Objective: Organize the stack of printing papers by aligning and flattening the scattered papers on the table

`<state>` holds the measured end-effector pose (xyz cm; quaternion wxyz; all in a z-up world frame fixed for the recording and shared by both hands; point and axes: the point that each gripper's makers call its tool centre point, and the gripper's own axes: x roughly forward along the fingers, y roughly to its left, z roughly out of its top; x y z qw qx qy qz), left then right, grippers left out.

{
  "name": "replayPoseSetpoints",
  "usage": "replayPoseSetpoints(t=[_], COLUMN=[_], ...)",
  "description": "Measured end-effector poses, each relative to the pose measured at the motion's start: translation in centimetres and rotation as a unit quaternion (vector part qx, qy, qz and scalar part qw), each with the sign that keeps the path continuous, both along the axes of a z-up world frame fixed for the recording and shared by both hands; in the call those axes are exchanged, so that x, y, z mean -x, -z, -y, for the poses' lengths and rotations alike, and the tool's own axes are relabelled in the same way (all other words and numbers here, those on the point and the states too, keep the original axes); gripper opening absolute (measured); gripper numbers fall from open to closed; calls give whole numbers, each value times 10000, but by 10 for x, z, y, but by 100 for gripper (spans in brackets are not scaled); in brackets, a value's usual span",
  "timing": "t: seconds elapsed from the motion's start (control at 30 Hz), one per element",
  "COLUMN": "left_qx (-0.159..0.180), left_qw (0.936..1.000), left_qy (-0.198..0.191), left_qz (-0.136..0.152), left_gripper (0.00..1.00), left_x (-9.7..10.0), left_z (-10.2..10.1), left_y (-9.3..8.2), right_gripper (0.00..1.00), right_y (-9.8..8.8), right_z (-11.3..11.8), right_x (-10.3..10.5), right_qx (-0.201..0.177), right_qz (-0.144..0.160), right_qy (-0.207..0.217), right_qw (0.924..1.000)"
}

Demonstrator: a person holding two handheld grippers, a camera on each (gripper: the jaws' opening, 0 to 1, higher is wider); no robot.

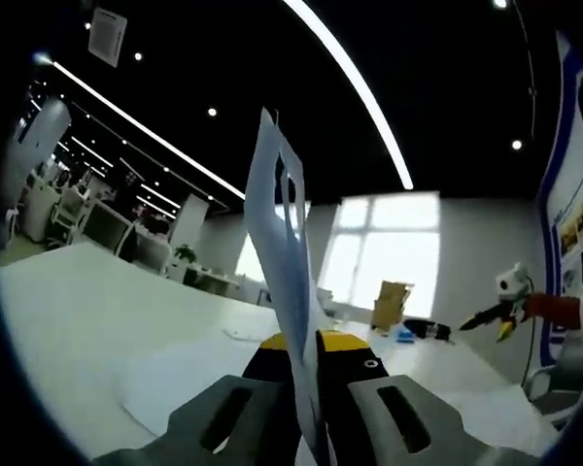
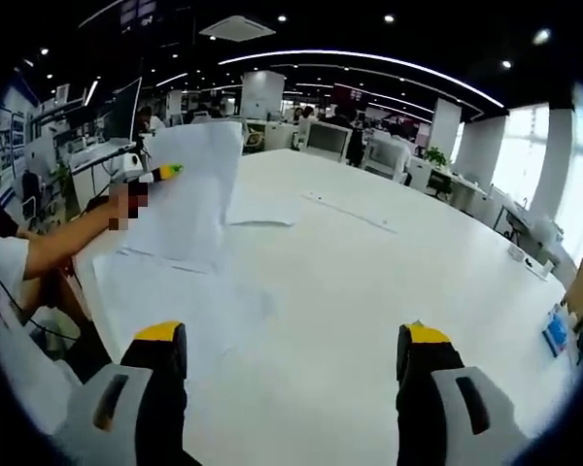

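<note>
**Operator A:** Report the status of the left gripper point(image 1: 301, 345).

**Operator B:** In the left gripper view, its two yellow-tipped jaws are clenched on a sheet of paper point(image 1: 284, 262). The sheet stands on edge between the jaws and rises above them, tilted slightly, well off the white table point(image 1: 87, 311). In the right gripper view the same gripper point(image 2: 165, 172) appears at the left, gripping that raised sheet point(image 2: 189, 184) at its upper edge, with the person's forearm point(image 2: 63, 243) extended toward it.

**Operator A:** Status of the right gripper point(image 2: 296, 354)?

**Operator B:** Released. In the right gripper view its jaws stand wide apart above the table point(image 2: 389, 262), with nothing between them. In the left gripper view it point(image 1: 494, 316) shows at the far right, small and dark; jaw position cannot be determined there.

**Operator A:** Location of the remaining papers?

**Operator B:** In the right gripper view, loose sheets point(image 2: 180, 296) lie flat on the table beneath the raised sheet, near the table's left edge. One further sheet point(image 2: 262, 209) lies flat just beyond them. In the left gripper view, flat sheets point(image 1: 185, 374) lie on the table to the left of the jaws.

**Operator A:** Other items?

**Operator B:** A brown cardboard box point(image 1: 392, 304) stands at the far end of the table, before the bright windows point(image 1: 389, 252).
</note>
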<state>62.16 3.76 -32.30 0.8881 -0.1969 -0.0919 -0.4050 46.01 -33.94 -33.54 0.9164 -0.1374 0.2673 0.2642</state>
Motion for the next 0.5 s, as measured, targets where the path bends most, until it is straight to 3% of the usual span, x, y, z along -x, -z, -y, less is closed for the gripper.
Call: replayPoseSetpoints(t=[0.17,0.5], left_qx=[-19,-38], left_qw=[10000,10000], left_qy=[-16,-51], left_qz=[6,17], left_gripper=[6,6], left_x=[-1,-2], left_z=[0,0], left_y=[0,1], right_gripper=[84,84], right_y=[9,10], right_z=[6,19], right_x=[11,21], right_qx=[-35,-118], right_qz=[-86,-102], right_qy=[44,213], right_qw=[9999,9997])
